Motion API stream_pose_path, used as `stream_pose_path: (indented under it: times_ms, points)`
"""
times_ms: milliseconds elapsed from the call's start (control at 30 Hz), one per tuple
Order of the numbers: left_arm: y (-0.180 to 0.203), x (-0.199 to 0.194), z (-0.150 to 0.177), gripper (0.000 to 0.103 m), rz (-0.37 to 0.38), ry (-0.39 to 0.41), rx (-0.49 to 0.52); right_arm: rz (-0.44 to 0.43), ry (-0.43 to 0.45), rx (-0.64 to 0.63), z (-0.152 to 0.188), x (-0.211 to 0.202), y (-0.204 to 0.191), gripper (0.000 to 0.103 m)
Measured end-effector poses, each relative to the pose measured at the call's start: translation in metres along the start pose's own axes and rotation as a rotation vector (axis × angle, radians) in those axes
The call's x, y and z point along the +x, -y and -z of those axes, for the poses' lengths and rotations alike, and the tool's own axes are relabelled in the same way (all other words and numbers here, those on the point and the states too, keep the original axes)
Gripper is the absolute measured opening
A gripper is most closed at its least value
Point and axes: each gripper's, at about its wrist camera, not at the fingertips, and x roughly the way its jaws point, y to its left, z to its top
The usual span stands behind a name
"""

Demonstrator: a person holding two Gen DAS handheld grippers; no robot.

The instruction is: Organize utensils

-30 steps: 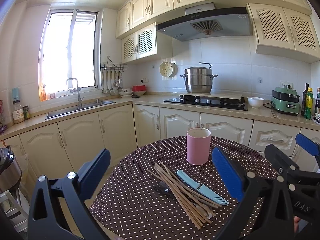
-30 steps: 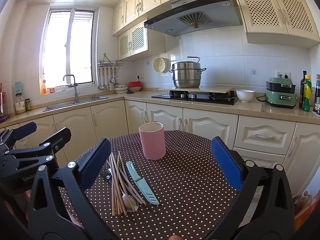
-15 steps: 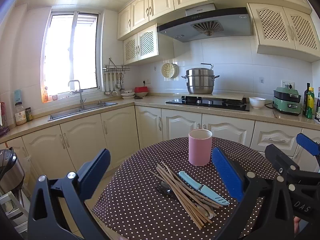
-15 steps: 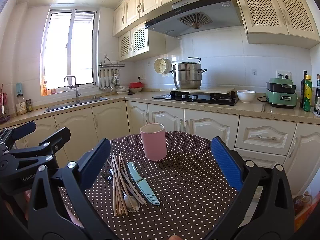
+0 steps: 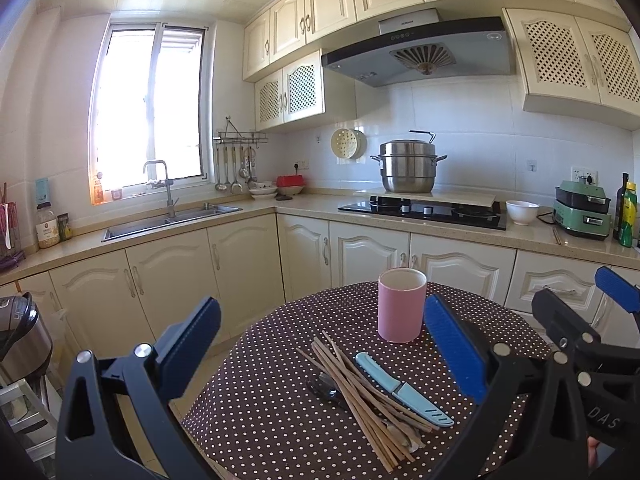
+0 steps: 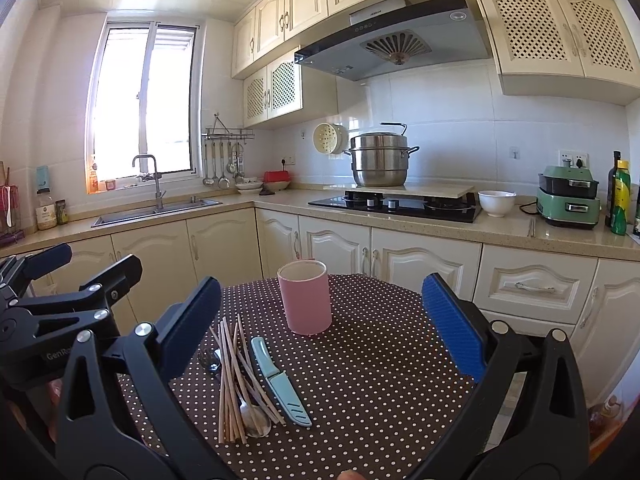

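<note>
A pink cup [image 5: 401, 305] [image 6: 305, 297] stands upright on a round table with a brown polka-dot cloth [image 5: 280, 420] [image 6: 380, 380]. In front of it lie a bundle of wooden chopsticks [image 5: 360, 392] [image 6: 229, 380], a light blue sheathed knife [image 5: 400, 388] [image 6: 278, 380] and metal spoons [image 6: 252, 416] partly under the chopsticks. My left gripper [image 5: 320, 348] is open and empty, above the near edge of the table. My right gripper [image 6: 320, 320] is open and empty too. Each gripper shows in the other's view, the right one [image 5: 600, 320] and the left one [image 6: 72, 276].
Cream cabinets and a counter run behind the table, with a sink [image 5: 168, 220], a hob with a steel pot [image 5: 408, 168], a white bowl [image 5: 522, 212] and a green appliance [image 5: 582, 208]. A rice cooker [image 5: 20, 336] stands low at the left.
Both views shift slightly, with the cup and utensils drifting a little right in the left view. Both grippers stay open and nothing on the table has moved.
</note>
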Motion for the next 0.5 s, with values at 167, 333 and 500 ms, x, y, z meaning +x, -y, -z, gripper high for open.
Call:
stream_pose_path:
  times_ms: [167, 333, 500]
  points:
    - [0.016, 0.009, -0.004, 0.099, -0.029, -0.007, -0.013, -0.028, 0.002, -0.004, -0.003, 0.012, 0.016, 0.098]
    - [0.032, 0.022, -0.003, 0.099, -0.064, -0.027, -0.009, -0.052, -0.017, -0.003, -0.001, 0.029, 0.031, 0.098]
    - [0.042, 0.041, 0.0, 0.099, -0.067, -0.089, -0.004, -0.073, -0.062, -0.01, 0.003, 0.048, 0.044, 0.098]
